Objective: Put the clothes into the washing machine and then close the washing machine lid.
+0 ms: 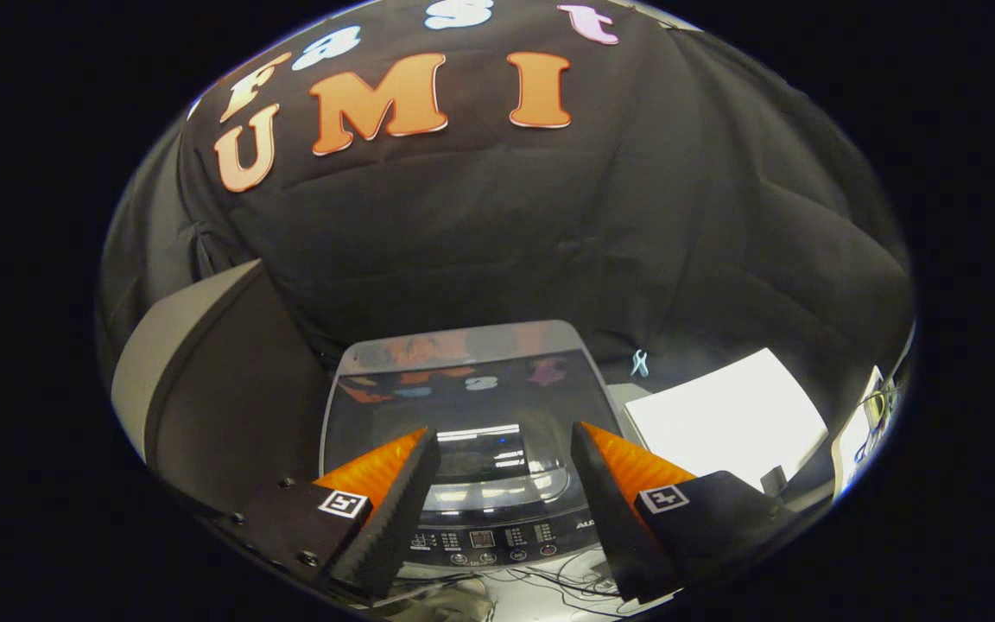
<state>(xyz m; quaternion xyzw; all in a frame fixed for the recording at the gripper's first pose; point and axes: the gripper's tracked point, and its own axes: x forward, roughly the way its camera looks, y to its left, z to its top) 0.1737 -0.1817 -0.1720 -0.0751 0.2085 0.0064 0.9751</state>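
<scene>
Gripper view: tongs (504, 449) spread wide, empty, above washing machine (472, 484); lid (463, 397) just beyond looks down. Risk: no clothes loaded if lid stays down.

Washing machine (472, 432) beyond the spread, empty fingers (385, 510), lid (463, 406) down

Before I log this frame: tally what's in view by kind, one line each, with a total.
Washing machine, glass lid down: 1
Control panel: 1
White sheet beside the machine: 1
Grey panel on its other side: 1
Tool, fingers open, nothing between them: 1
Total: 5
</scene>
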